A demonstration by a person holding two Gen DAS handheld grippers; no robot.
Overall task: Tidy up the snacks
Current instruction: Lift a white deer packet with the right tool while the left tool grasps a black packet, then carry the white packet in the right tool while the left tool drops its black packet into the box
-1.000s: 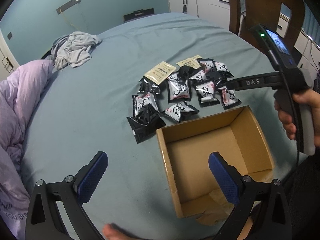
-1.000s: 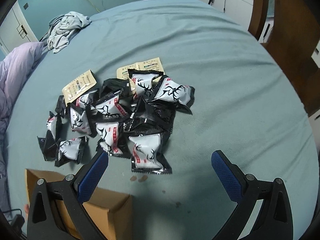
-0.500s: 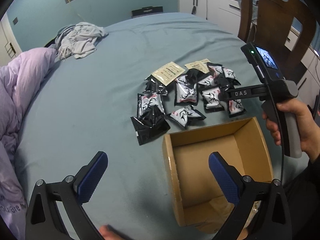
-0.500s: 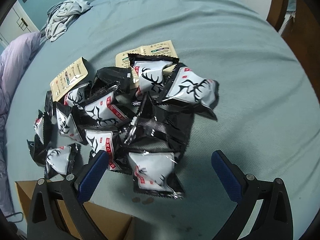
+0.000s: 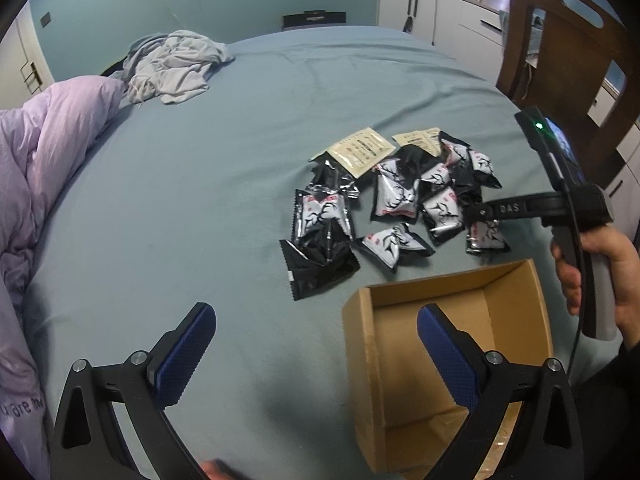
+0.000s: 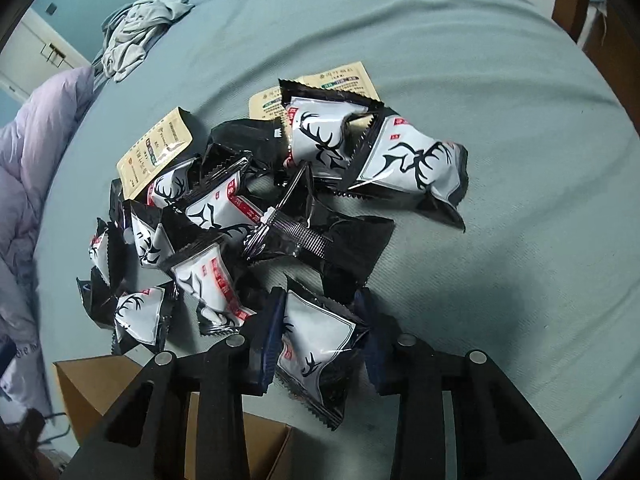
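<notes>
Several black-and-white deer-print snack packets point(image 5: 396, 196) and tan sachets point(image 5: 360, 151) lie in a heap on the blue-grey bed sheet. An open cardboard box point(image 5: 452, 360) sits just in front of the heap. My right gripper point(image 6: 320, 344) is shut on the nearest snack packet point(image 6: 316, 340) at the heap's front edge; it also shows in the left wrist view point(image 5: 478, 216). My left gripper point(image 5: 312, 352) is open and empty, hovering over the box's left wall. The heap also shows in the right wrist view point(image 6: 256, 216).
A lilac duvet point(image 5: 48, 168) lies along the left. Crumpled grey clothes point(image 5: 172, 64) lie at the far side. A wooden chair point(image 5: 568, 52) stands at the right, with white cabinets point(image 5: 440, 12) behind. The box corner point(image 6: 96, 388) shows in the right wrist view.
My right gripper moved forward and down to the heap and closed its fingers on the nearest packet. My left gripper stayed open and shifted slightly left of the box.
</notes>
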